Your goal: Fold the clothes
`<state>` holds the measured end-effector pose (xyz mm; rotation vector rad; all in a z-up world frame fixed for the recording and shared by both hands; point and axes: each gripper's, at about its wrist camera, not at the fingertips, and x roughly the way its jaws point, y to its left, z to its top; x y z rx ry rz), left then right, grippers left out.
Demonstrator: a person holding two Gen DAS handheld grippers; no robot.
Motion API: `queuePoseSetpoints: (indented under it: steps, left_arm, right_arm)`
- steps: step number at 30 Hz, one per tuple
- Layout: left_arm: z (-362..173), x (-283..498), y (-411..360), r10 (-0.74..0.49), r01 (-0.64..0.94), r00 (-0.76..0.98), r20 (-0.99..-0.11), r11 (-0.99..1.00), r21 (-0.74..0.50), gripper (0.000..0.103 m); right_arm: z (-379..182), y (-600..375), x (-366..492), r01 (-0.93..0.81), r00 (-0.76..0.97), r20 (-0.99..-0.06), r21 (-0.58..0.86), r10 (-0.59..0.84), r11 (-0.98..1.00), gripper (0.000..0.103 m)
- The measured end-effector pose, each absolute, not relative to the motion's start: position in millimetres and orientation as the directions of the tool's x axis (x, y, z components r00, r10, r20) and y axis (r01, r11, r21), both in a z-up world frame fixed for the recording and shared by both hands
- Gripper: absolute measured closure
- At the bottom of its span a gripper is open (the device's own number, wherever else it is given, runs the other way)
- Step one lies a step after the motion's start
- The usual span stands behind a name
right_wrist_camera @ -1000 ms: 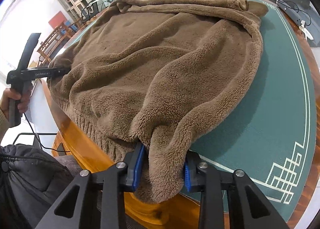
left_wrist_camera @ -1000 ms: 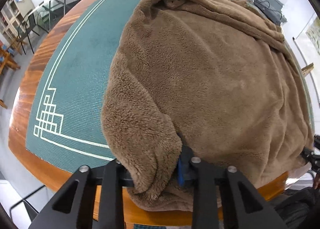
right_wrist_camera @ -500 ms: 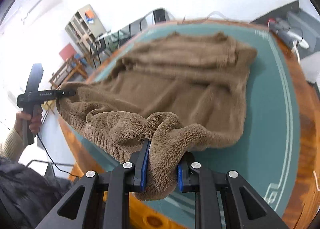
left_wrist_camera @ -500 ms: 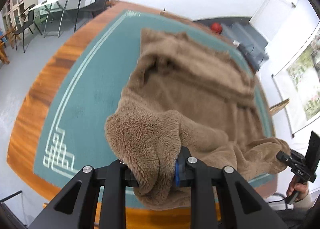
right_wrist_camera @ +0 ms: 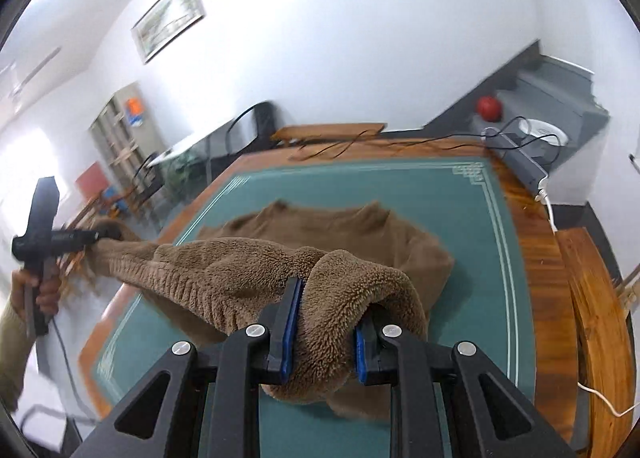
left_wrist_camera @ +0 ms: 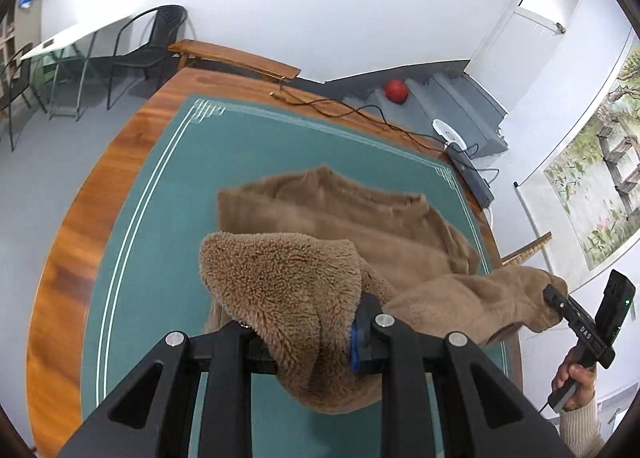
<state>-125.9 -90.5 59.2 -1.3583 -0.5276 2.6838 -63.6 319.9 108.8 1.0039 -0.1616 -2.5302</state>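
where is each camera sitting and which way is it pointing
Left wrist: on the left gripper, looking down along its fingers, shut on the brown fleece garment, toward the green mat; the right hand shows at right.
Right wrist: on the right gripper, angled down over the same garment; the left hand shows at left.
Shared: garment, mat, red ball, each other's gripper.

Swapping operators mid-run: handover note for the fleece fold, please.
Left tool: shut on the hem corner of the brown fleece sweater.
Right tool: shut on the other hem corner; its jaws have just been closing on the fleece.
Sweater: hem edge is lifted and stretched between both tools; the collar end lies on the green mat.
Done: both corners gripped and raised.
Left: probably carry the hem over to the collar, lay flat, release.
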Motion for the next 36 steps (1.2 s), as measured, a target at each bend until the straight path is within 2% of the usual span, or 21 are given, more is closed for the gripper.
queuePoseSetpoints:
  steps: [8, 10, 11, 12, 13, 14, 16, 18, 21, 26, 30, 33, 36]
  left_arm:
    - [0.8, -252.2, -89.5, 0.216, 0.106, -0.522, -0.825, -0.943, -0.315, 0.077]
    - [-22.8, -277.9, -88.7, 0.214, 0.123, -0.477, -0.853, -0.944, -0.305, 0.071]
    - [-35.9, -289.0, -88.9, 0.211, 0.136, -0.446, -0.87, -0.945, -0.299, 0.064]
    - [-48.9, -300.0, -89.1, 0.209, 0.148, -0.415, -0.886, -0.945, -0.292, 0.055]
    - [-58.2, -306.1, -92.2, 0.224, 0.161, -0.398, -0.89, -0.938, -0.308, 0.051]
    - [-66.1, -310.4, -96.4, 0.244, 0.174, -0.386, -0.89, -0.928, -0.33, 0.045]
    - [-77.8, -315.4, -106.8, 0.295, 0.199, -0.378, -0.878, -0.9, -0.388, 0.041]
    - [-75.9, -311.2, -119.0, 0.349, 0.199, -0.417, -0.839, -0.866, -0.459, 0.036]
    - [-65.1, -301.7, -129.6, 0.366, 0.177, -0.472, -0.802, -0.852, -0.493, 0.025]
    - [-47.1, -286.6, -147.0, 0.419, 0.158, -0.551, -0.722, -0.797, -0.583, 0.022]
    - [-39.9, -273.3, -126.9, 0.387, 0.078, -0.527, -0.757, -0.865, -0.496, 0.022]
    - [-47.2, -273.0, -103.3, 0.425, -0.01, -0.459, -0.78, -0.88, -0.474, 0.022]
    - [-56.7, -287.1, -77.1, 0.411, -0.061, -0.423, -0.807, -0.902, -0.427, 0.022]
  right_arm:
    - [74.2, 310.5, -174.6, 0.133, -0.682, -0.677, 0.255, -0.275, -0.958, 0.079]
    - [59.2, 309.7, -196.6, 0.08, -0.668, -0.705, 0.254, -0.241, -0.964, 0.079]
    - [49.1, 309.6, -206.9, 0.058, -0.652, -0.72, 0.263, -0.236, -0.963, 0.078]
    - [39.0, 309.5, -217.3, 0.036, -0.637, -0.736, 0.271, -0.231, -0.962, 0.075]
    - [30.1, 310.0, -225.3, 0.015, -0.624, -0.748, 0.278, -0.226, -0.96, 0.065]
    - [24.0, 311.5, -228.4, -0.003, -0.618, -0.754, 0.285, -0.223, -0.958, 0.046]
    - [13.6, 314.8, -232.0, -0.033, -0.611, -0.761, 0.302, -0.22, -0.953, 0.035]
    - [16.7, 320.3, -224.2, -0.034, -0.638, -0.735, 0.326, -0.23, -0.945, 0.035]
    - [27.2, 324.8, -211.0, -0.008, -0.669, -0.699, 0.347, -0.253, -0.938, 0.035]
    - [35.2, 303.0, -192.5, 0.122, -0.651, -0.716, 0.23, -0.253, -0.966, 0.033]
    - [23.5, 270.5, -185.7, 0.259, -0.587, -0.775, 0.096, -0.236, -0.961, 0.033]
    - [4.4, 253.1, -192.8, 0.32, -0.521, -0.833, 0.014, -0.188, -0.947, 0.032]
    - [-5.9, 255.1, -217.1, 0.301, -0.485, -0.853, 0.042, -0.191, -0.953, 0.032]
